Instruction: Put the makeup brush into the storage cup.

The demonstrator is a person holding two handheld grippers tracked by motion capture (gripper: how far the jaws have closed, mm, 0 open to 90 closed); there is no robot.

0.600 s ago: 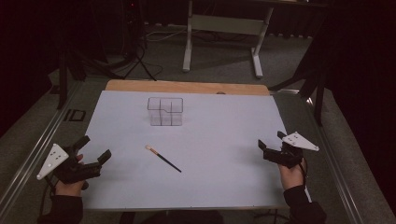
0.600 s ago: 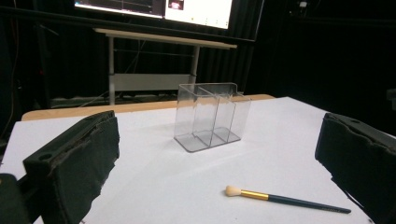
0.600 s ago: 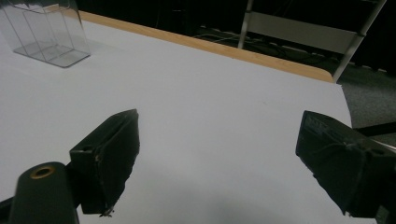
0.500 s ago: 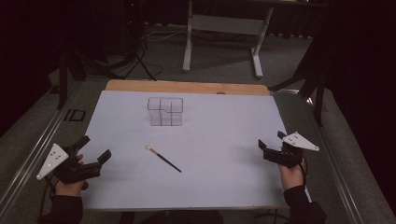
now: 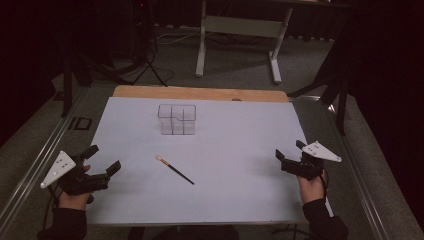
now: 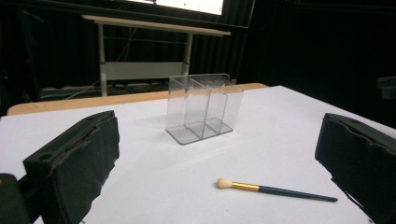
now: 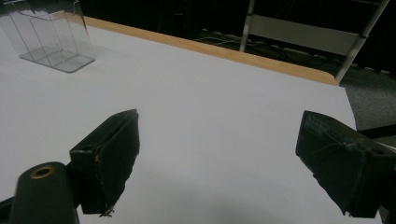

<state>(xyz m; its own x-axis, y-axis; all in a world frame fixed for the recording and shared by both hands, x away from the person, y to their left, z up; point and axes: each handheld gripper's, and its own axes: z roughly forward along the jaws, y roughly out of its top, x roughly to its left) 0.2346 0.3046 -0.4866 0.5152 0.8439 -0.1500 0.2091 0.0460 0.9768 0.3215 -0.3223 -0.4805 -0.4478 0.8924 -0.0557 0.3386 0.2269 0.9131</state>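
Observation:
A clear plastic organizer point(image 5: 176, 119) with several compartments stands upright toward the back of the white table point(image 5: 235, 130); it also appears as the organizer point(image 6: 202, 108) and the organizer point(image 7: 46, 35). A thin brush point(image 5: 174, 169) with a pale tip and dark handle lies flat in front of it, seen close as the brush point(image 6: 275, 190). My left gripper point(image 5: 103, 159) rests open at the table's left front edge, a short way left of the brush. My right gripper point(image 5: 289, 150) is open near the right edge, far from both objects, with bare table between its jaws.
A wooden strip point(image 5: 200, 93) borders the table's far edge. Beyond it stands a white-legged desk frame point(image 5: 237, 30) on grey carpet, with dark stands and cables at the left. Metal rails point(image 5: 37, 160) run along both table sides.

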